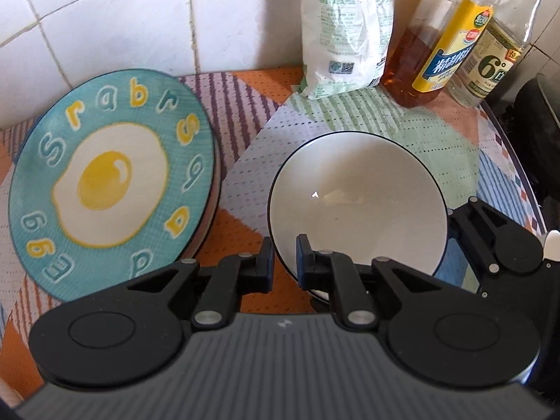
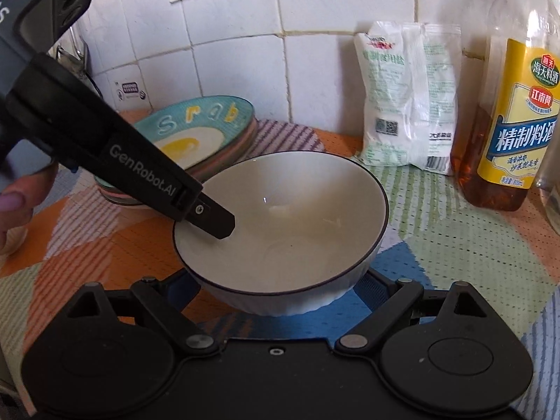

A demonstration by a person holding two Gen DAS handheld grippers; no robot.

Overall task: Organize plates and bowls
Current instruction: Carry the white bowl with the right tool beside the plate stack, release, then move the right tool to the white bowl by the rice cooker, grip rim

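Observation:
A white bowl (image 1: 357,203) with a thin dark rim hangs just above the patterned mat (image 1: 245,112). My left gripper (image 1: 285,262) is shut on its near rim, one finger inside and one outside. In the right wrist view the bowl (image 2: 280,217) fills the gap of my right gripper (image 2: 276,280). Its jaws stand wide against the bowl's lower sides, with the pads mostly hidden. There the left gripper (image 2: 213,222) reaches in from the upper left. To the left lies a stack of plates (image 1: 112,171), the top one teal with a fried-egg picture (image 2: 196,133).
A white salt bag (image 1: 346,31) leans on the tiled wall. Beside it stand a cooking-wine bottle (image 1: 444,45) and a vinegar bottle (image 1: 490,56). A dark pot (image 1: 539,122) sits at the far right. A person's fingertip (image 2: 14,203) shows at the left edge.

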